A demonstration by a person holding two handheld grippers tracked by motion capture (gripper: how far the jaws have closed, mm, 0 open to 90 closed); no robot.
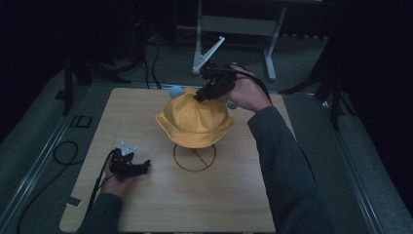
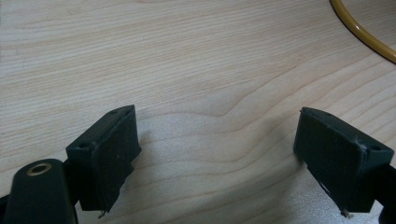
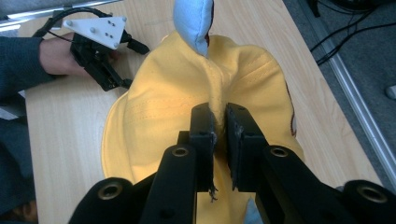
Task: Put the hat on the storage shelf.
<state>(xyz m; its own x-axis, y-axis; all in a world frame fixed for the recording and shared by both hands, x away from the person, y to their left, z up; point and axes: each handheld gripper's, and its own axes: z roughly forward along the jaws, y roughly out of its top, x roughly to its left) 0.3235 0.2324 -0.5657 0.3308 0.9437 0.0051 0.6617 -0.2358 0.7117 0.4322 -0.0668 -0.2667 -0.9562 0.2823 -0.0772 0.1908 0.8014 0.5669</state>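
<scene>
Jaws of my right gripper pinch a fold of the yellow hat at the worktop's centre, left gripper jaws wide, empty, so I should lift slowly, keeping the pinch firm.

The yellow bucket hat sits dome-up over the middle of the worktop, toward its far edge, its floppy brim drooping all round. A fold of cloth at the crown is pinched upright, and a pale blue pad pokes out beside it.
</scene>
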